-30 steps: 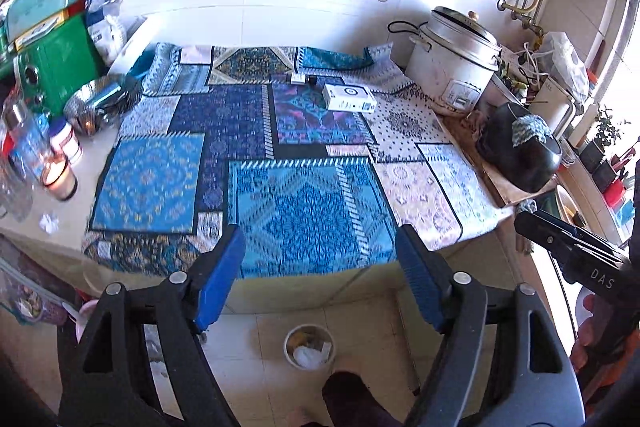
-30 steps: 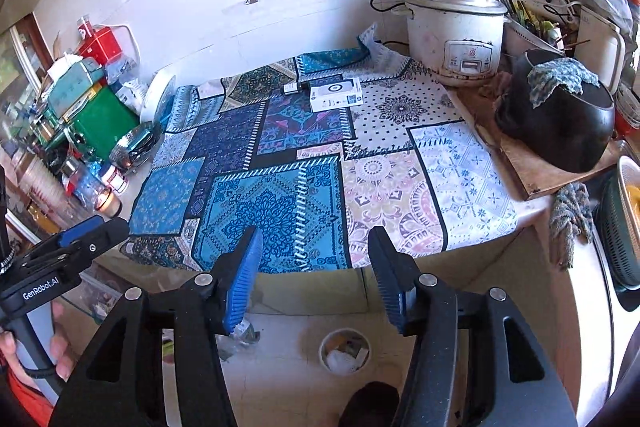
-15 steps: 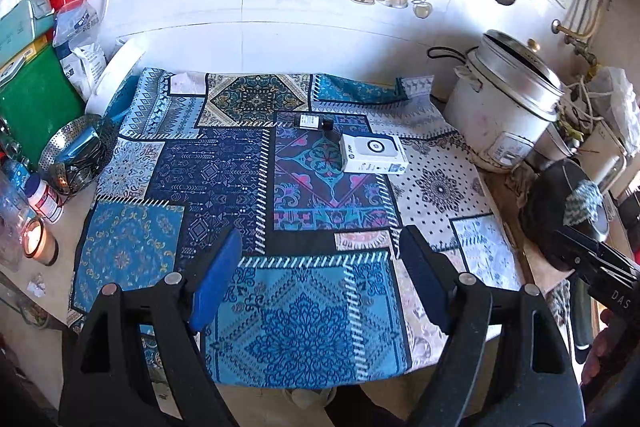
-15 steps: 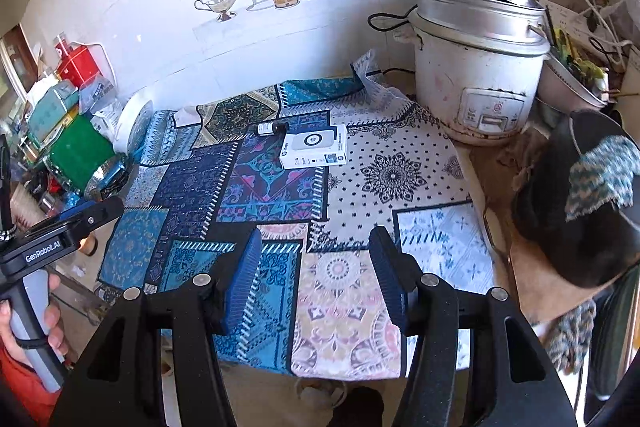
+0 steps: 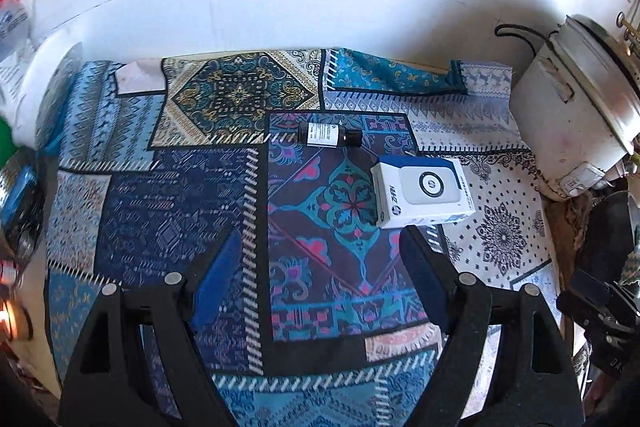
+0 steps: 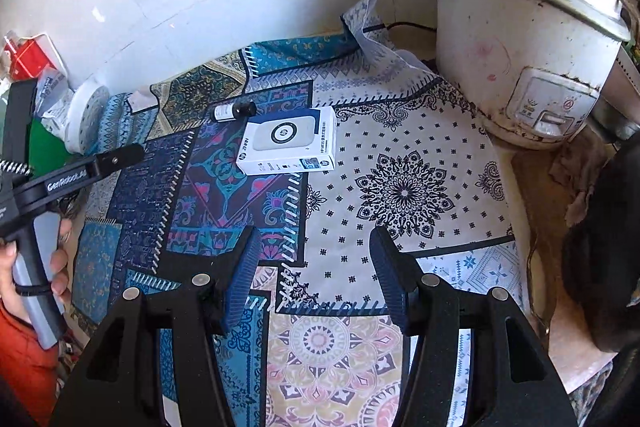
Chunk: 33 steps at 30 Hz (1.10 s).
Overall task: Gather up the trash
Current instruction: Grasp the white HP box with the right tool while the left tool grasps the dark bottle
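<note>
Both tools, left tool (image 5: 320, 275) and right tool (image 6: 312, 267), spread, empty; white box (image 5: 424, 193) and dark bottle (image 5: 330, 135) lie near the table's back edge, rice cooker (image 6: 520, 39) beside.

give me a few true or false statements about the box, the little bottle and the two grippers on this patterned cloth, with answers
1. The white box lies flat on the patterned cloth. True.
2. The small dark bottle stands upright. False: it lies on its side, just beyond the box.
3. The left gripper has the box clamped between its jaws. False: its jaws stand apart with only cloth between them; the box is ahead, near the right-hand jaw's tip.
4. The right gripper holds nothing. True: its jaws are apart over the cloth.
5. The rice cooker sits to the left of the box in the right wrist view. False: it is to the right.
</note>
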Tool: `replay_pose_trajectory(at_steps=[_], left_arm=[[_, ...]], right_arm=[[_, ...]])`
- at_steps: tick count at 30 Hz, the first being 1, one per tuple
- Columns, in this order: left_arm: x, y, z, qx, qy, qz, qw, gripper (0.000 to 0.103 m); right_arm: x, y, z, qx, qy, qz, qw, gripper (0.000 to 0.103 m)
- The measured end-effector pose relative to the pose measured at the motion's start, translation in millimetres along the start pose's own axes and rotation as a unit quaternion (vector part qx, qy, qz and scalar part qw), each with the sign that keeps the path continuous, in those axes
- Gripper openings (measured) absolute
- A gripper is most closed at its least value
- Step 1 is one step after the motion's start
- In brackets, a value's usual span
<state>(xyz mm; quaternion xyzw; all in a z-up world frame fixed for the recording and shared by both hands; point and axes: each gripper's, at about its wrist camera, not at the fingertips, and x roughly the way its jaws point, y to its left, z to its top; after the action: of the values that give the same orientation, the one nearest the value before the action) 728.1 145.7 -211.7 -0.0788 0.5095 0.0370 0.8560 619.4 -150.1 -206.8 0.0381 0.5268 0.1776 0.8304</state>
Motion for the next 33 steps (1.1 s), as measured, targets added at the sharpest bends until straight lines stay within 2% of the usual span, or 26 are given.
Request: replay_pose_trajectory(at_steps=[3, 8, 14, 19, 23, 25, 29, 31, 33], left_arm=[[41, -1, 29, 0.021, 0.022, -0.025, 0.9992, 0.08], [108, -13, 71, 0.064, 0.06, -0.029, 0.9957, 0.08], [153, -38, 90, 0.127, 0.09, -0.03, 0.9874, 0.08], [155, -49, 75, 0.171, 0.091, -0.02, 0.9808, 0.081], [153, -51, 50, 0.18, 0.127, -0.042, 0.9746, 0.08], [151, -51, 35, 0.171, 0.136, -0.043, 0.9749, 0.08], [138, -55, 6, 0.15, 0.151, -0.081, 0.9737, 0.08], [126, -56, -4, 0.145, 0.134, -0.081, 0.9769, 0.08], [114, -50, -5, 0.131, 0.121, -0.083, 0.9805, 0.08]], right_arm=[[20, 9, 5, 0.017, 0.015, -0.022, 1.0, 0.053], [52, 16, 17, 0.043, 0.038, -0.03, 0.998, 0.053], [72, 10, 27, 0.052, 0.051, -0.04, 0.997, 0.053], [74, -6, 33, 0.069, 0.051, -0.044, 0.995, 0.053], [74, -16, 38, 0.075, 0.052, -0.039, 0.995, 0.053], [71, -19, 41, 0.073, 0.049, -0.043, 0.995, 0.053], [70, -23, 46, 0.086, 0.048, -0.032, 0.995, 0.053], [73, -22, 49, 0.093, 0.048, -0.024, 0.994, 0.053], [81, -17, 52, 0.096, 0.051, -0.022, 0.994, 0.057]])
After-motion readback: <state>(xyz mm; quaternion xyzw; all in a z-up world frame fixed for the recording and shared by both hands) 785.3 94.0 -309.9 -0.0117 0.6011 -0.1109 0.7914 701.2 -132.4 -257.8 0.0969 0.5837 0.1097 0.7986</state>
